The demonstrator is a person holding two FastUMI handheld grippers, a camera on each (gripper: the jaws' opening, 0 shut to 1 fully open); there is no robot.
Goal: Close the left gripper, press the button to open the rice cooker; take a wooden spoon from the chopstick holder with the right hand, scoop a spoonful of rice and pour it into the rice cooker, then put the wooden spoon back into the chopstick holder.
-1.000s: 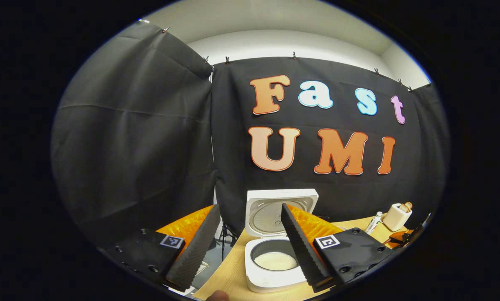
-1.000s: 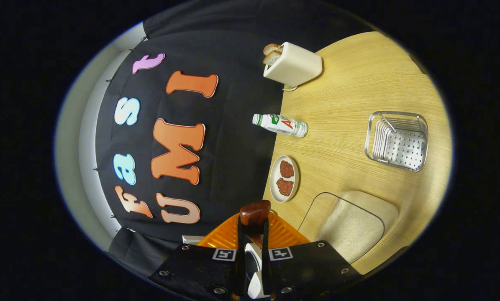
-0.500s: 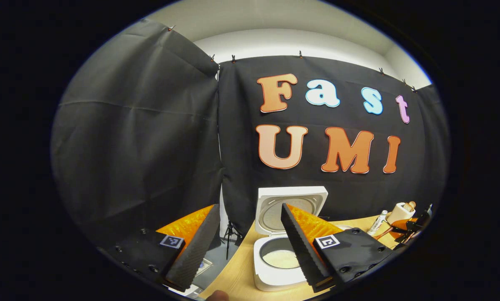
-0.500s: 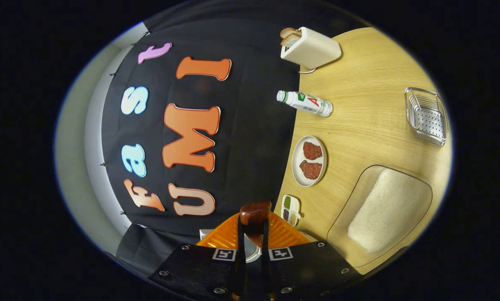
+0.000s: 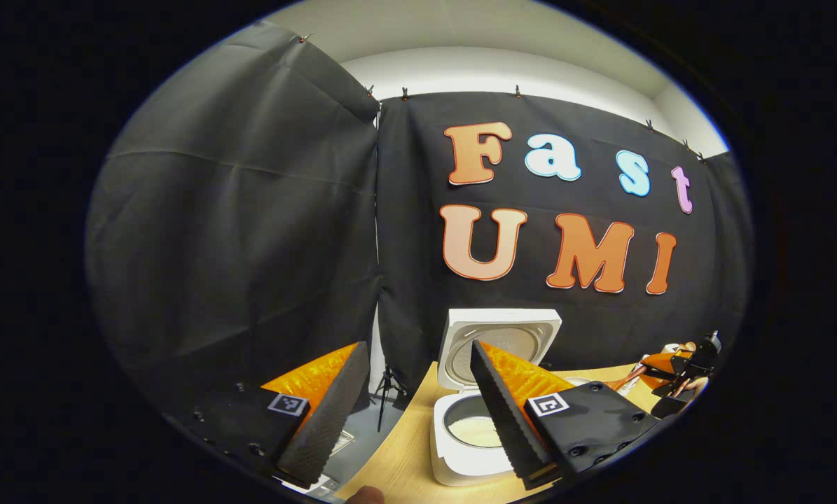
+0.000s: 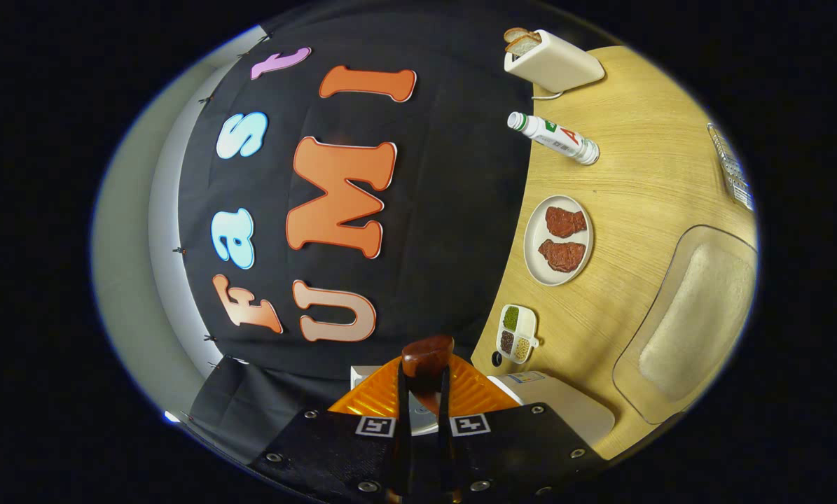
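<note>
In the left gripper view, your left hand-held gripper (image 5: 418, 402) has its fingers spread wide with nothing between them. Past them the rice cooker (image 5: 485, 420) stands on the desk (image 5: 397, 458) with its lid (image 5: 499, 343) raised upright against the black wall, so the button step looks done. White rice (image 5: 475, 432) lies in the inner pot. Far off at the right edge you can make out your right hand-held gripper (image 5: 677, 371), well apart from the cooker.

In the right gripper view, which is rolled so the desk runs down the right side, your right hand-held gripper (image 6: 424, 413) is pressed together on the wooden spoon (image 6: 426, 357); both fingers pinch its handle, and its dark rounded end pokes out just beyond the fingertips, long axis along the fingers. I cannot tell whether the spoon carries rice. The cooker's white body sits just behind and beside the fingers. Farther along the desk come a small divided dish (image 6: 517, 333), a plate (image 6: 558, 240) with two pieces of meat, a bottle (image 6: 552, 134) lying on its side and a toaster (image 6: 552, 57) with bread. A clear tray of rice (image 6: 695, 315) lies on the near side, and a metal rack (image 6: 732, 168) at the edge may be the chopstick holder.

What the next move turns on: the cooker is close under your right hand, while the rack lies well off across the desk, so your right hand, not the left, must carry the spoon that way.
</note>
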